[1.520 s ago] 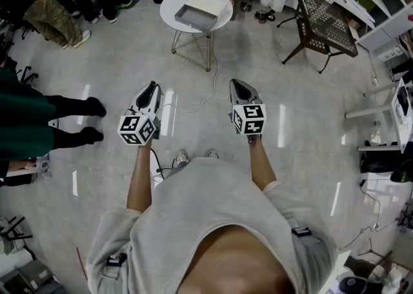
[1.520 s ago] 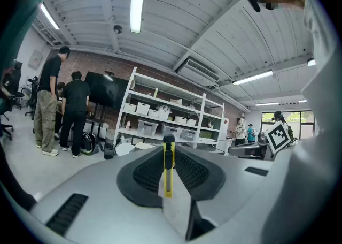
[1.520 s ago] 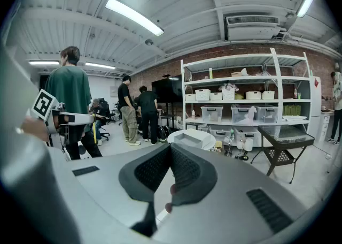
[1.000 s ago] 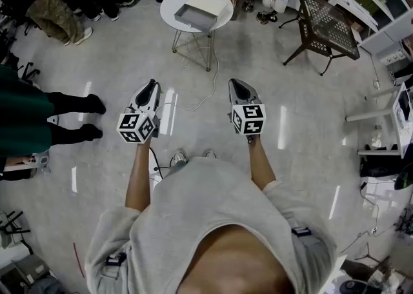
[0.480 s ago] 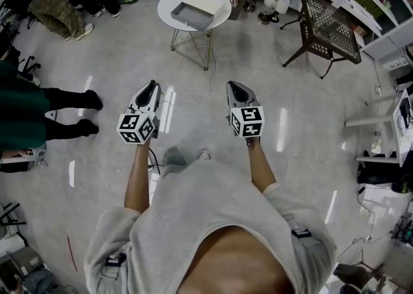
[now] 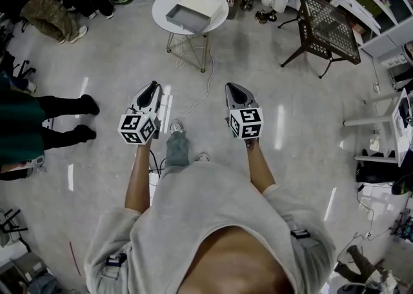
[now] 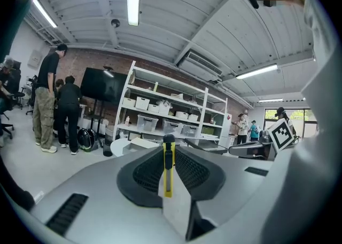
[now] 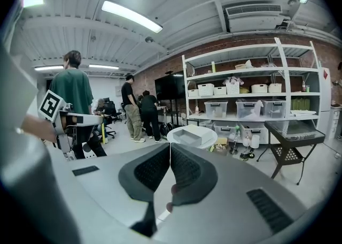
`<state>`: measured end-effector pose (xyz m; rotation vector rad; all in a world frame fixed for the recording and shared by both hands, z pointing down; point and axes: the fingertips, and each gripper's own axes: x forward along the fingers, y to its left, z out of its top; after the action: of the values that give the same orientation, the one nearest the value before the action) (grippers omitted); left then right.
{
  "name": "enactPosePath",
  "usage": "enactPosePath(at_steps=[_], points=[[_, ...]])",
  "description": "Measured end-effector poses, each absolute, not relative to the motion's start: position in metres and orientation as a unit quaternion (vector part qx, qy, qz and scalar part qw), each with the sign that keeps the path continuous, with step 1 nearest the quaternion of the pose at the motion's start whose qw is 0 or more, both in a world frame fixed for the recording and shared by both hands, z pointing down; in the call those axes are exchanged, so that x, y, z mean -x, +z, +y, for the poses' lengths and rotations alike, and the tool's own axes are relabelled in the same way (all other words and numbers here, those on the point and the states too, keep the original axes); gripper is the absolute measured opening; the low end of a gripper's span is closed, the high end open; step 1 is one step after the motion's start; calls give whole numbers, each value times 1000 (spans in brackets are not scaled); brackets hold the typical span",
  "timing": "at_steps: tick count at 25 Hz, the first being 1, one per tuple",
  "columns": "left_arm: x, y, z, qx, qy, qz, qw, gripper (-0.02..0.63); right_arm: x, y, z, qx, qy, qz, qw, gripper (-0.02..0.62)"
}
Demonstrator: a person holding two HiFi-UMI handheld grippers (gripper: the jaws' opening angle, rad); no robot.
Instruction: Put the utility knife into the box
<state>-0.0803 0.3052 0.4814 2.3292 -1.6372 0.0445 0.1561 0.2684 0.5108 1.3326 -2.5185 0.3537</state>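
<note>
Now my left claw (image 6: pixel 151 88) is narrowed onto the yellow utility knife (image 7: pixel 168 169), which stands upright between its pads. My right claw (image 6: pixel 233 88) is pressed together with nothing in it. Both hang side by side over the floor (image 6: pixel 303 112), well apart from the open grey box (image 6: pixel 191 10) on the round white table (image 6: pixel 161 17) ahead.

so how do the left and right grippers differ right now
The left gripper is shut on a yellow utility knife wedged between its fingers; the right gripper holds nothing. The left gripper's fingers are kept a knife's width apart; the right gripper's fingers meet. Both are held out side by side, pointing toward the box on the round table.
</note>
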Motion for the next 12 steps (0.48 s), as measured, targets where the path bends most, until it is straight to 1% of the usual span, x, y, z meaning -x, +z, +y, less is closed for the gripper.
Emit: enactPosePath(at_steps=[12], points=[[137, 473, 175, -831, 6, -535, 153, 75, -93, 491, 159, -487, 112, -855, 142, 31]])
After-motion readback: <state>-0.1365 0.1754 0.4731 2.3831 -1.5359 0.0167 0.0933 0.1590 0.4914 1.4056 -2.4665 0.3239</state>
